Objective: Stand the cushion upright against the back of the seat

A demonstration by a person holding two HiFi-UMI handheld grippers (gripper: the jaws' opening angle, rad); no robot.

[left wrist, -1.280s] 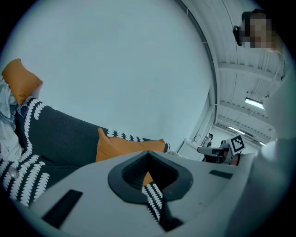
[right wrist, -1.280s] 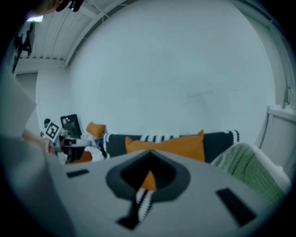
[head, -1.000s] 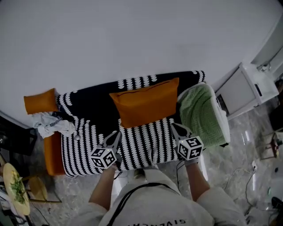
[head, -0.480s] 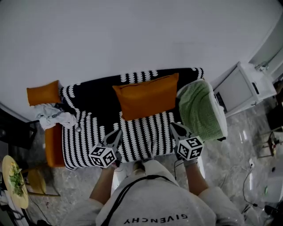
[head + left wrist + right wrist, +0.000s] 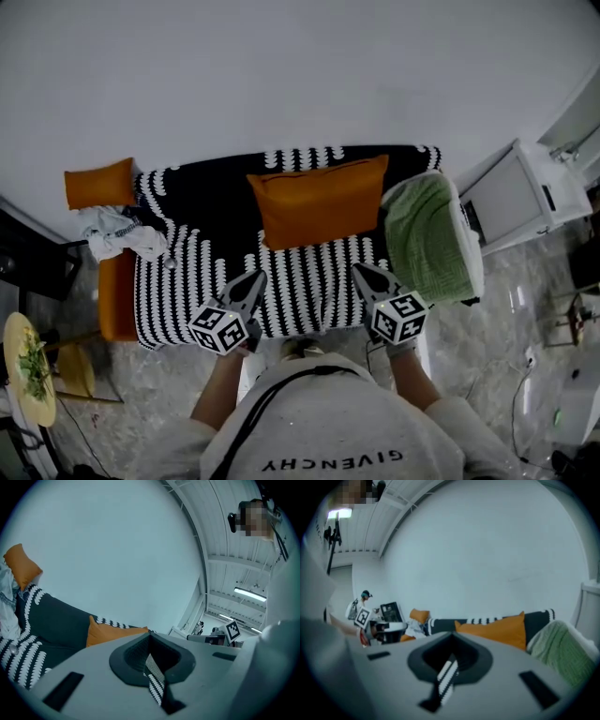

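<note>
The orange cushion [image 5: 321,202] stands upright against the back of the sofa [image 5: 187,281], which is draped in a black and white striped throw. Both grippers hover over the front of the seat, apart from the cushion. My left gripper [image 5: 253,279] is shut with nothing in it, and so is my right gripper [image 5: 360,272]. In the left gripper view the cushion [image 5: 112,633] shows just beyond the closed left gripper [image 5: 150,637]. In the right gripper view the cushion [image 5: 497,631] leans on the dark backrest, past the closed right gripper [image 5: 451,635].
A smaller orange cushion [image 5: 98,184] and a crumpled white cloth [image 5: 122,234] lie at the sofa's left end. A green blanket [image 5: 427,234] covers the right arm. A white cabinet [image 5: 520,192] stands to the right, and a plate of greens [image 5: 28,370] at the lower left.
Both shut grippers have drawn back from the cushion towards the seat's front edge and risen a little. The cushion has stayed upright against the backrest.
</note>
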